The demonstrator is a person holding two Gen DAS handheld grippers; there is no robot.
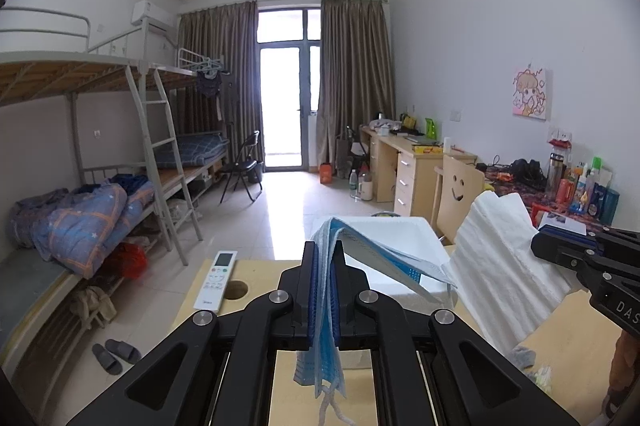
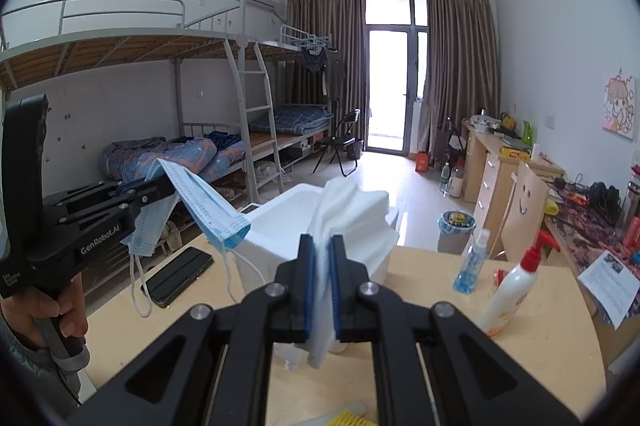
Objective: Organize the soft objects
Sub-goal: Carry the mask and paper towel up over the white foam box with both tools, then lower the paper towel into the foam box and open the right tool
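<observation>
So I'm holding both soft things up over the desk (image 2: 460, 290): left gripper (image 1: 324, 290) clamped tight on the blue face mask (image 1: 384, 258), right gripper (image 2: 321, 290) pinching the white cloth (image 2: 352, 209). The foam box (image 2: 276, 226) is sitting just ahead of both, so I'm guessing next comes dropping them in.

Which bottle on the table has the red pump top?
The white bottle, nearest the right edge. The other bottle beside it is small, clear, with blue liquid and a plain clear spray cap.
</observation>
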